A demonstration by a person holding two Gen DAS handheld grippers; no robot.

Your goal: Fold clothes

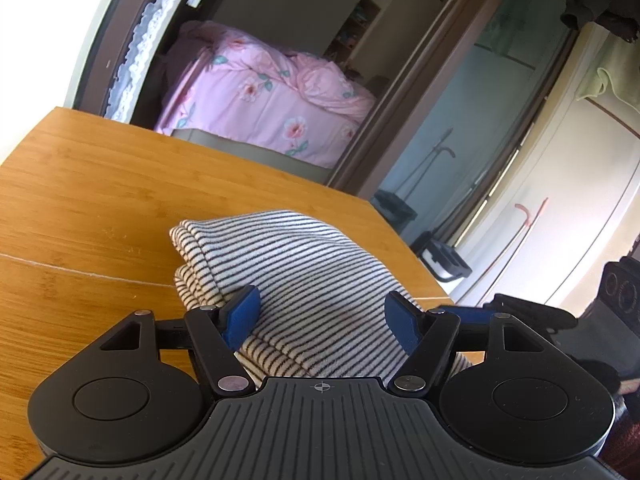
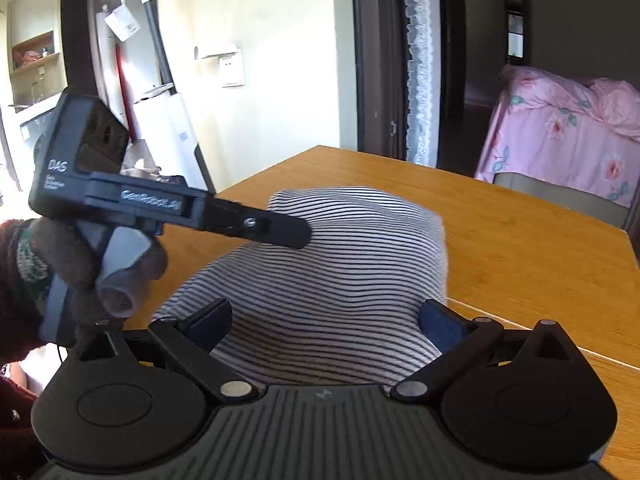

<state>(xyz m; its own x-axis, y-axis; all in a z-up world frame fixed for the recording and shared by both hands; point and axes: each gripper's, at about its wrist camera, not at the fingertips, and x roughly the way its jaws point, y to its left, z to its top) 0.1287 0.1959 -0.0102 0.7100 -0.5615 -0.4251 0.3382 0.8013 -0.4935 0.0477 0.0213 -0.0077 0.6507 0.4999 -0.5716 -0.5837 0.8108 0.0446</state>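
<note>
Your left gripper (image 1: 320, 316) hangs spread wide over the striped garment (image 1: 304, 280), gripping nothing; the folded bundle sits at twelve o'clock on the wooden table (image 1: 88, 200). From the right wrist, your right gripper (image 2: 326, 326) gapes empty too, with the left gripper (image 2: 256, 224) at ten o'clock. The cloth looks soft, light and floppy: pinch a folded edge.

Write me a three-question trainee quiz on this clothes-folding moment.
1. True or false: the striped garment lies spread flat in one layer.
2. What surface is it on?
A. wooden table
B. bed
C. floor
3. Are the left gripper fingers and the right gripper fingers spread or closed?

Key:
1. False; stacked folded layers show at its edge.
2. A.
3. Both spread, with the garment behind each gap.
</note>
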